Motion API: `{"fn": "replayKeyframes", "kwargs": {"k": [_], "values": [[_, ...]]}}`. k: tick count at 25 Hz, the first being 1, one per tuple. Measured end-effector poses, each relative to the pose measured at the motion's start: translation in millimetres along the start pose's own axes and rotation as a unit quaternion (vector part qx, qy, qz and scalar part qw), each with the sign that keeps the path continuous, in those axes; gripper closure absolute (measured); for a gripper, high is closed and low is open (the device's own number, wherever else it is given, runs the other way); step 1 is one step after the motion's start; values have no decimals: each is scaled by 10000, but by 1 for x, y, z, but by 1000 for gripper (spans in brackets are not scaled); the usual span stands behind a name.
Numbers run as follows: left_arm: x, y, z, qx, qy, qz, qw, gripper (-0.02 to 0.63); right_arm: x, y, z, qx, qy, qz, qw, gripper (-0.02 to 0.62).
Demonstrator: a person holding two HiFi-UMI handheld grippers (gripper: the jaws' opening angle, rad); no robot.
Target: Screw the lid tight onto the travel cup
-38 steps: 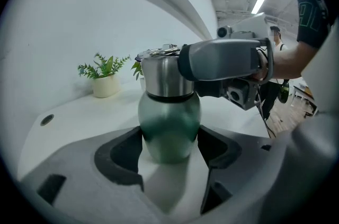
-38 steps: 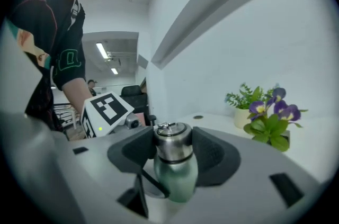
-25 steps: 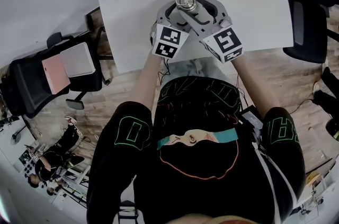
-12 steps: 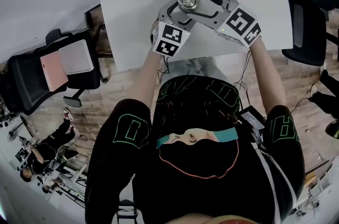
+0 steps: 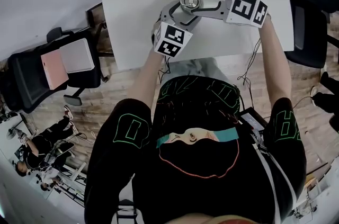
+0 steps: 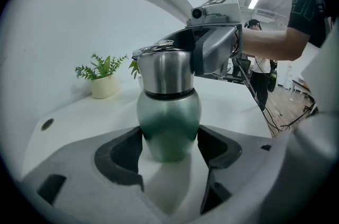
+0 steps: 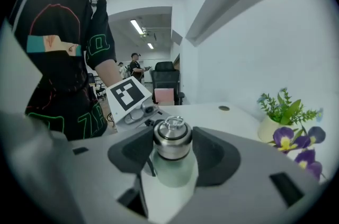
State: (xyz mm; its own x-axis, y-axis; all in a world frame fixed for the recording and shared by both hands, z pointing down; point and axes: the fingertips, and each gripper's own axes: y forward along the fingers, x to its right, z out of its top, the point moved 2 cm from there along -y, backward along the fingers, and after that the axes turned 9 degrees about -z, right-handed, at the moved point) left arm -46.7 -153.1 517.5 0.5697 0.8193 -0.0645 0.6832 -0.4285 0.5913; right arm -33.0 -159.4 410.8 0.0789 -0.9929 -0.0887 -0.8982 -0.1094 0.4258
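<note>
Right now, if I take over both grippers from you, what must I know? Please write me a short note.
Left gripper: shut on the travel cup, low on its green body; the cup stands upright on the table.
Right gripper: jaws have just been closing; the lid is between them, pads seemingly pressing its sides.
Done: lid sits on the cup.
To do: tightness cannot be seen; probably turn the lid until it stops, then release both.

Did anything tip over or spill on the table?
No, nothing stands out. The cup stands upright on the table, its lid sits level, and the plant is upright. Nothing looks spilled.
</note>
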Motion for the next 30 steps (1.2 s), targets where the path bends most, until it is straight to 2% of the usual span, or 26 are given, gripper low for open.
{"fn": "replayKeyframes", "kwargs": {"k": [2,4,6,9,12,16,17,19,23,26,30], "values": [[-1,1,-1,-10,-4,0,10000,270,2,2,0,119,73,88,9999,360],[-2,2,-2,-22,-5,-7,10000,270,3,2,-2,263,165,-23,9995,362],[-2,3,-1,-27,0,-7,10000,270,3,1,-2,385,292,-332,9983,362],[-2,2,-1,-43,-9,18,10000,270,2,0,-2,604,623,-1108,9900,362],[-2,3,-1,-43,-11,43,10000,270,0,-2,-5,915,1092,-2227,9644,364],[-2,2,-2,-56,-4,83,9999,268,-6,-1,-8,1183,1296,-3743,9106,365],[-2,2,-2,-59,-1,90,9999,270,-7,0,-8,1221,1324,-3967,9001,365],[-2,2,-1,-64,6,107,9999,268,-8,0,-8,1215,1399,-4174,8896,364],[-2,1,-2,-73,-5,155,9999,268,-8,1,-8,1237,1518,-4147,8887,362],[-4,4,-2,-46,-37,179,9998,265,-6,3,-10,1164,1484,-3950,8991,374],[0,8,-3,-9,-123,173,9998,256,-11,3,-11,875,1481,-3584,9176,331]]}}
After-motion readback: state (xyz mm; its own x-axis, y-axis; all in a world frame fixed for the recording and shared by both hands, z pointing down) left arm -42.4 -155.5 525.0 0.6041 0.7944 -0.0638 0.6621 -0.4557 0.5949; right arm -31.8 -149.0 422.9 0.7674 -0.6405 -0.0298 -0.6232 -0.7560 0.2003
